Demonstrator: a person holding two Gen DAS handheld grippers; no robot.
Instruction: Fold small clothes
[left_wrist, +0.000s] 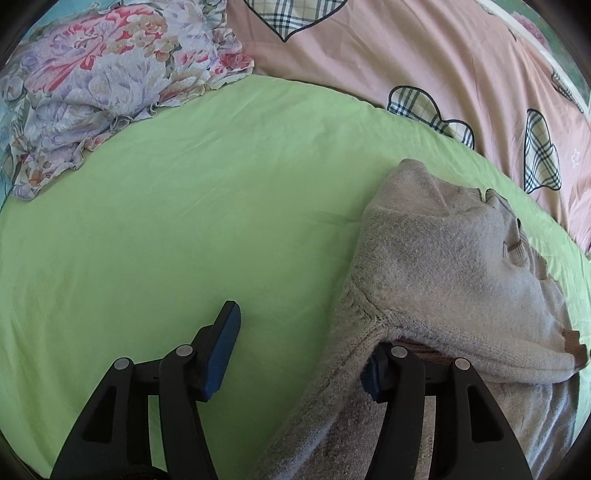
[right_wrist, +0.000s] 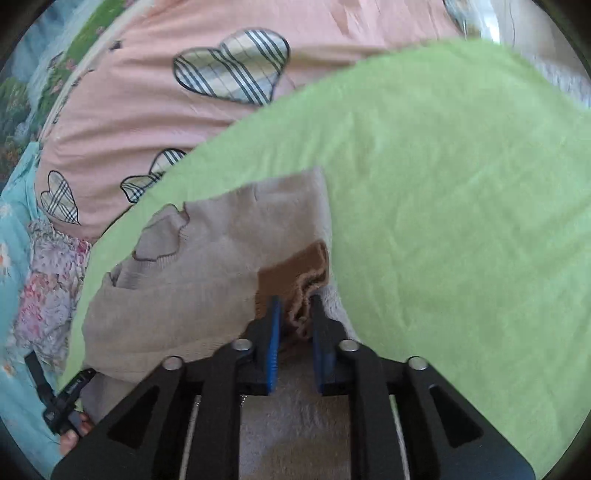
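Pinching brown cuff (right_wrist: 295, 273) with your right gripper (right_wrist: 295, 314), likely to carry sleeve across sweater (left_wrist: 443, 258) on green sheet (left_wrist: 184, 221). Left gripper (left_wrist: 299, 354) jaws spread wide, right finger under sweater edge, gripping nothing yet.

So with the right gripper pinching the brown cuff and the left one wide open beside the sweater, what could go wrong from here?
1. The right gripper pinches only the bunched edge of the brown ribbed cuff; it may slip out when pulled.
2. The left gripper is open, one finger under the beige knitted sweater, so nothing pins it; a pull could drag the whole garment across the green sheet and undo the fold.
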